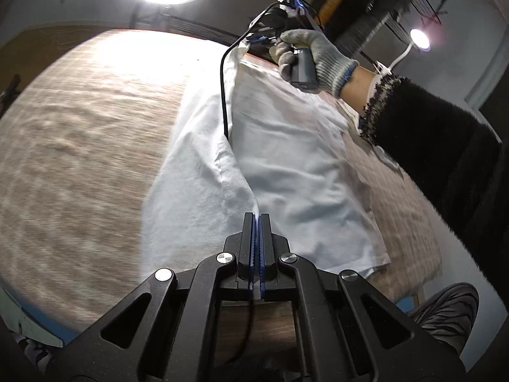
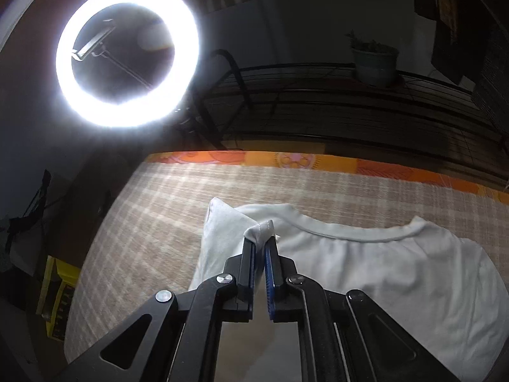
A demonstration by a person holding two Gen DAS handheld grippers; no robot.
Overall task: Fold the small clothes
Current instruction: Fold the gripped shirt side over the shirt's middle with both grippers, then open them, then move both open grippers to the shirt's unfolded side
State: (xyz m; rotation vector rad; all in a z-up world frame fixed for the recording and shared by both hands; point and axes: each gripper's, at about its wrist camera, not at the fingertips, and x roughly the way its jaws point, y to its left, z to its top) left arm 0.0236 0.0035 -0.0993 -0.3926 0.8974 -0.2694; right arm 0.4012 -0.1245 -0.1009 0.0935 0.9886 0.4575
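A white T-shirt [image 1: 286,146] lies on a beige woven table cover [image 1: 79,127]. My left gripper [image 1: 257,218] is shut on the shirt's near edge and lifts a ridge of cloth. In the left wrist view a gloved hand holds my right gripper [image 1: 254,36] at the shirt's far end. In the right wrist view my right gripper [image 2: 261,238] is shut on a bunched fold of the white shirt [image 2: 366,264] near the sleeve. The collar [image 2: 350,237] lies to its right.
A bright ring light [image 2: 127,54] stands beyond the table's far edge. An orange patterned strip [image 2: 318,160] runs along that edge. A dark rack with a potted plant [image 2: 375,60] stands behind. A yellow crate [image 2: 59,299] sits at the left, below the table.
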